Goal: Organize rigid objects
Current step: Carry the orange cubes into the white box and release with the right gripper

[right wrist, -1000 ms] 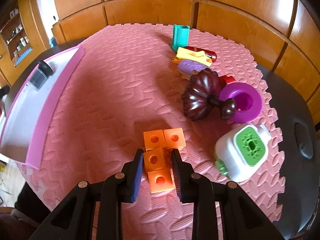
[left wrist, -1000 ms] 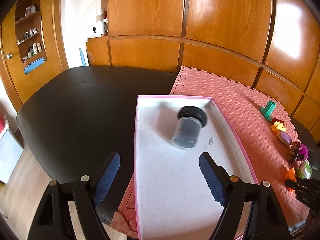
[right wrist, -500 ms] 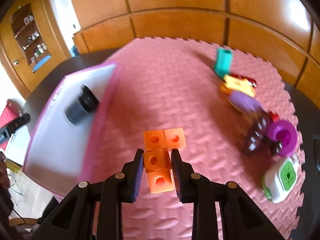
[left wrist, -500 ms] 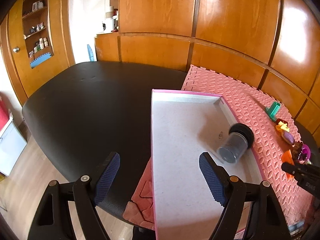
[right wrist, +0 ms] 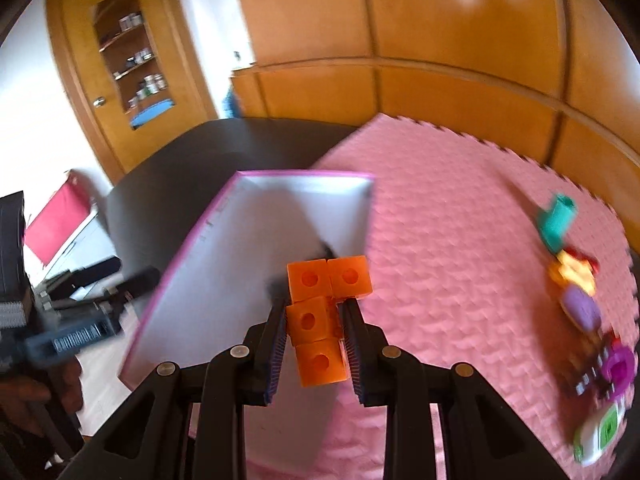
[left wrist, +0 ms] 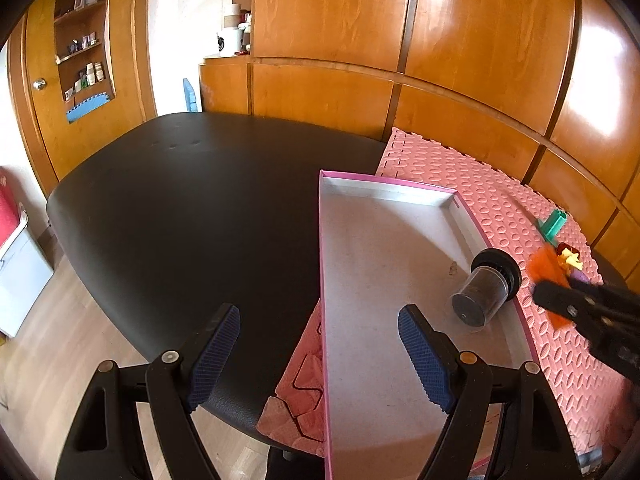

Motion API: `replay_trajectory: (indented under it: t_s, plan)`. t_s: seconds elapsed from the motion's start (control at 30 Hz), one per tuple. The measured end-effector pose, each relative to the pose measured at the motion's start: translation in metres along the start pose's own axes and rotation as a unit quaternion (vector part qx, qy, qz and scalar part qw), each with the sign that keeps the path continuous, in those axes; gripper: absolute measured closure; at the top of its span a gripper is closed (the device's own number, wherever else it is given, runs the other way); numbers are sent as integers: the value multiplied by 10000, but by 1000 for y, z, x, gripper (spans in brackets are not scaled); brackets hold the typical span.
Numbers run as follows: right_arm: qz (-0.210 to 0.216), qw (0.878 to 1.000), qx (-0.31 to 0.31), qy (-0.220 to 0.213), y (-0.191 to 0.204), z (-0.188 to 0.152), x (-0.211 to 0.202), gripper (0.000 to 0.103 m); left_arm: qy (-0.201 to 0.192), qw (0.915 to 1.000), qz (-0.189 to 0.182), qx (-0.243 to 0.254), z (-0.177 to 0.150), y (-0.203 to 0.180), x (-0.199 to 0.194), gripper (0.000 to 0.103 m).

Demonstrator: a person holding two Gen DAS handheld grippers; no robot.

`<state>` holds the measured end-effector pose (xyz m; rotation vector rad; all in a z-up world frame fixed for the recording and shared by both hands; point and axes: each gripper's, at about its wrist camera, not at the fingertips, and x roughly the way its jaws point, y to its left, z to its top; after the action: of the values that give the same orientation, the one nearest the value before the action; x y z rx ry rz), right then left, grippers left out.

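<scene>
My right tongs (right wrist: 314, 334) pinch the orange block cluster (right wrist: 322, 312) over the pink tray (left wrist: 400, 280) to drop it in, while my left tongs (left wrist: 320, 354) gape empty.

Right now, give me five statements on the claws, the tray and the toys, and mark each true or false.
1. The right claw is shut on the orange block piece. True.
2. The left claw grips the dark jar. False: the left claw is open with nothing between its pads, and the dark jar lies ahead of it.
3. The dark jar lies on its side in the pink-rimmed tray. True.
4. The tray holds several toys. False: only the jar lies in it.
5. The teal piece sits in the tray. False: it lies on the pink foam mat, with the other toys.
</scene>
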<state>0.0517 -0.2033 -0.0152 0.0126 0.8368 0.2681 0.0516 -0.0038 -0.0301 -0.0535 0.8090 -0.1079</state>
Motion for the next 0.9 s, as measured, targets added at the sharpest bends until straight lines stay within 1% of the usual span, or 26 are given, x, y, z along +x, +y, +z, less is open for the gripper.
replay_trajectory:
  t_s: [0.17, 0.33, 0.57, 0.9]
  plan:
    - [119, 9994, -337, 15, 27, 25, 27, 76, -48, 9999, 120, -54, -1, 9, -2, 21]
    - [147, 9987, -481, 101, 39, 35, 45, 76, -89, 9996, 259, -119, 1, 19, -3, 21]
    - [88, 9983, -471, 333, 39, 43, 73, 76, -49, 9994, 305, -149, -1, 24, -1, 21]
    - [-7, 9982, -396, 439, 38, 47, 88, 76, -38, 9992, 358, -168, -2, 27, -1, 21]
